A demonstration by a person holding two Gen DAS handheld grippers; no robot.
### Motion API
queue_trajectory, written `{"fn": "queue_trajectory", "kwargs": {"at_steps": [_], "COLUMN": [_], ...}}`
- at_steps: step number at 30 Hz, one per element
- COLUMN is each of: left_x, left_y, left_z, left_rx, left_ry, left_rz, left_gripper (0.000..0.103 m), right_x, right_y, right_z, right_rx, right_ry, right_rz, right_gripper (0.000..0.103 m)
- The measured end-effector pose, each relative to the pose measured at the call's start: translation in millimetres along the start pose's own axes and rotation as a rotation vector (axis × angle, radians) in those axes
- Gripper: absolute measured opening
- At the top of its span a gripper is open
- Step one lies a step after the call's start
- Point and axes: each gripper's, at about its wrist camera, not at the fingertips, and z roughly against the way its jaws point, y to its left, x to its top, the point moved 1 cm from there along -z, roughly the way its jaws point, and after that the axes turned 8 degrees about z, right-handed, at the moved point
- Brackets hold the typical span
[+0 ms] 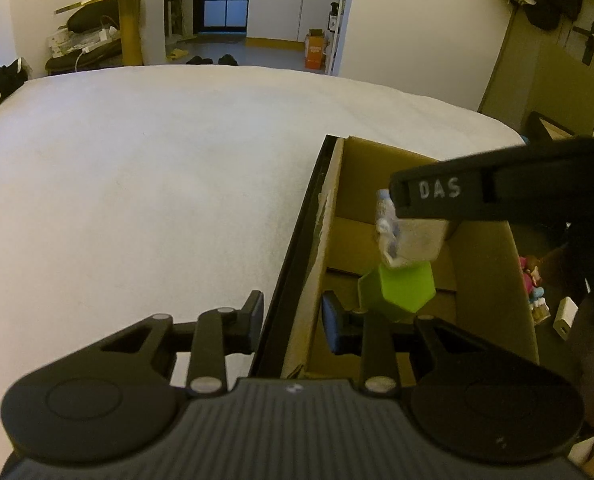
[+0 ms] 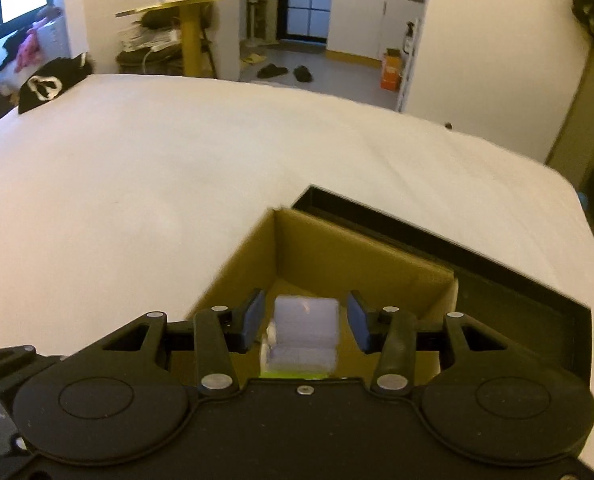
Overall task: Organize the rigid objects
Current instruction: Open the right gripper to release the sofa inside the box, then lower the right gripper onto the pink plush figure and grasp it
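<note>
My right gripper [image 2: 303,322] sits low centre in its own view, pads spread with a gap on either side of a pale translucent block [image 2: 305,330] between them; I cannot see either pad touching it. In the left view that same gripper [image 1: 437,200] reaches in from the right edge, and the block [image 1: 411,244] hangs just under its tip, over a green piece [image 1: 401,290] on the floor of the cardboard box [image 1: 485,264]. I judge the block is loose or nearly so: it could drop onto the green piece, bounce or land crooked. The blur leaves contact uncertain.

My left gripper [image 1: 293,320] is at the bottom of its frame, pads apart, holding nothing, straddling the box's near wall with one pad over the white bed [image 1: 137,180] and one inside. Closing or nudging here could shove the wall and shift the box.

Both grippers point forward and slightly down, right above the box, left at its edge
</note>
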Motion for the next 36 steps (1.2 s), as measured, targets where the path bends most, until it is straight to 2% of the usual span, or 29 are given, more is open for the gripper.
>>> {"fn": "queue_trajectory", "kwargs": {"at_steps": [5,12,14,25,31,36], "left_x": [2,4,6,9,11,15], "left_y": [0,-3,-3,-19,-28,-30], "left_z": [-2,-2,-2,-1,-1,-3], "left_rx": [0.014,0.019,0.016,0.077,0.125,0.178], "left_ry": [0.006,0.017,0.024,0.031,0.049,0.078], "left_rz": [0.005,-0.001,0.001,-0.058,-0.139,-0.147], "left_gripper": [0.031,0.031,0.031,0.031,0.040,0.062], "right_x": [-1,-20,-26,-60,-80,-96], "right_y": [-11,-32,-39,-81,-97,-108], "right_z": [12,35,42,54,46,36], "right_rx": [-0.005,-0.008,0.000,-0.033,-0.023,-0.015], "right_ry": [0.003,0.029,0.035,0.038,0.030,0.021], "right_rz": [-0.027,-0.024,-0.034,-0.080,-0.141,-0.191], "right_gripper": [0.053,0.062,0.068,0.068,0.068,0.068]}}
